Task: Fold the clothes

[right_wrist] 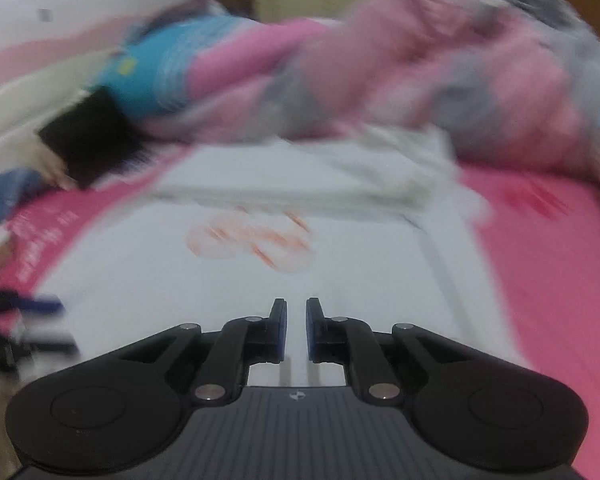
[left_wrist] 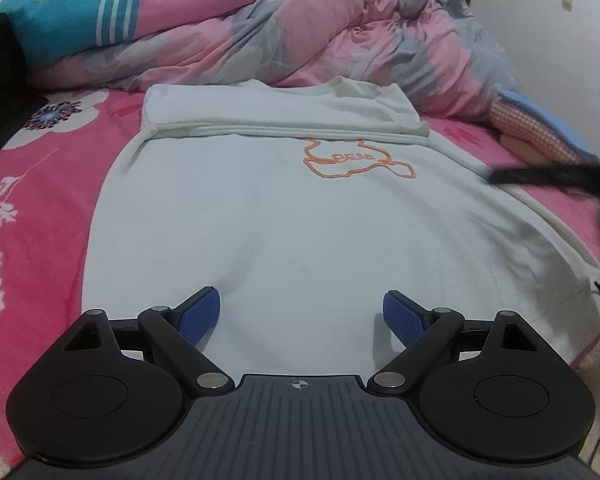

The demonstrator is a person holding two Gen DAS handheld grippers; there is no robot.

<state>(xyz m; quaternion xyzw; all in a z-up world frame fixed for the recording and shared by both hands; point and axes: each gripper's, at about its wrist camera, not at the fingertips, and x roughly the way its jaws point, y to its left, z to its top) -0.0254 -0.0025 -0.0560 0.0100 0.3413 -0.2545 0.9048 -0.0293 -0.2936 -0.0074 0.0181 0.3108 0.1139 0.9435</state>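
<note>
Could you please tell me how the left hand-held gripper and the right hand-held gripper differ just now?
The left hand-held gripper stands wide open; the right hand-held gripper is nearly shut, with only a narrow gap. The left's view is sharp; the right's is blurred. Both hover over the white T-shirt, holding nothing.

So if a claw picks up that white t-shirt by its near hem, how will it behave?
The white t-shirt will probably be floppy: it lies flat on the pink bedsheet, top part already folded over with soft layered edges. It looks thin, so likely light. A single pinch would likely let the rest sag and drag, perhaps undoing the fold.
</note>
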